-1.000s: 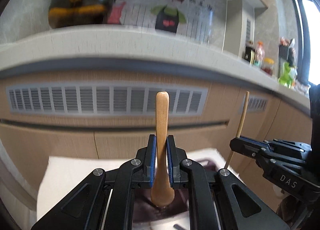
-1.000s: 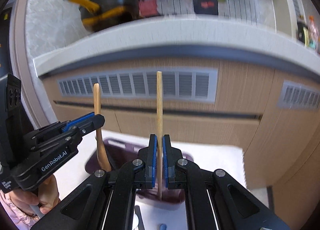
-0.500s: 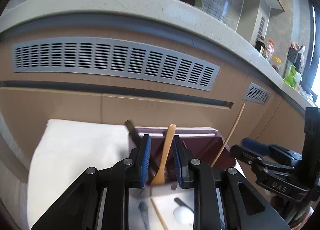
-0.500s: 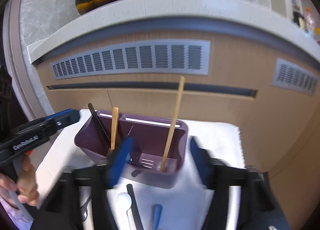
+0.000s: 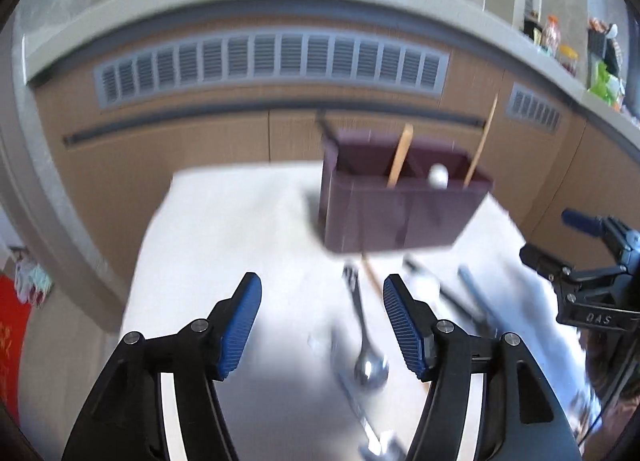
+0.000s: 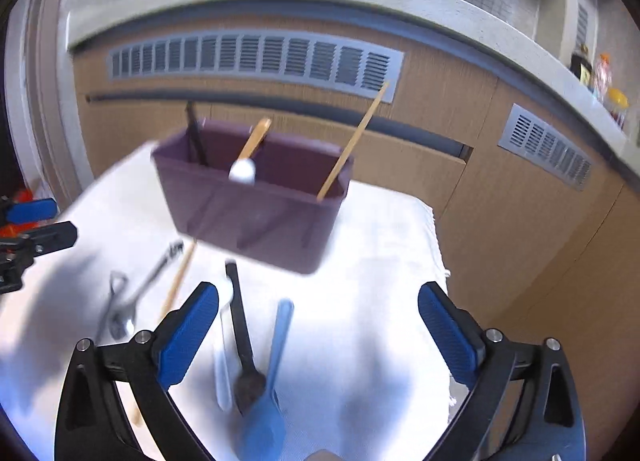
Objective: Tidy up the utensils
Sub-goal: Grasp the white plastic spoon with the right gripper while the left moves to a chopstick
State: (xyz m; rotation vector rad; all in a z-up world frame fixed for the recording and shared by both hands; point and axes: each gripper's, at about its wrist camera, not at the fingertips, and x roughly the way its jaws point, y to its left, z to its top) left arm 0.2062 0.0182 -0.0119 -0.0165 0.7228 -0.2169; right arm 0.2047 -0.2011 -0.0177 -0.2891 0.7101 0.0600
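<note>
Both grippers are empty with jaws spread wide: left gripper (image 5: 322,321), right gripper (image 6: 318,331). Purple utensil caddy (image 6: 256,217) stands near the far edge of the white-cloth surface (image 6: 380,261), already holding a wooden spoon (image 6: 256,139), a chopstick (image 6: 352,141), a dark handle (image 6: 194,133) at its left end and something with a round white end (image 6: 242,172). Loose utensils lie on the cloth between the caddy and the grippers.

Right side: black spoon (image 6: 240,333), blue spoon (image 6: 272,373) and a pale white utensil (image 6: 222,357) lie side by side, long axes running near-to-far, bowls toward the near edge, sitting just ahead of and toward the left jaw of the right gripper.

Left side: metal spoon (image 5: 366,341) lies between the left gripper's jaws toward the right one, long axis also near-to-far, bowl nearest the camera; a fork (image 5: 350,281) and a second chopstick (image 5: 372,277) lie just beyond, toward the caddy front. Blurry frames, so contact between pieces is unclear.

Likely next: each gripper drops onto the utensil closest to it, jaws closing across the handle width.
</note>
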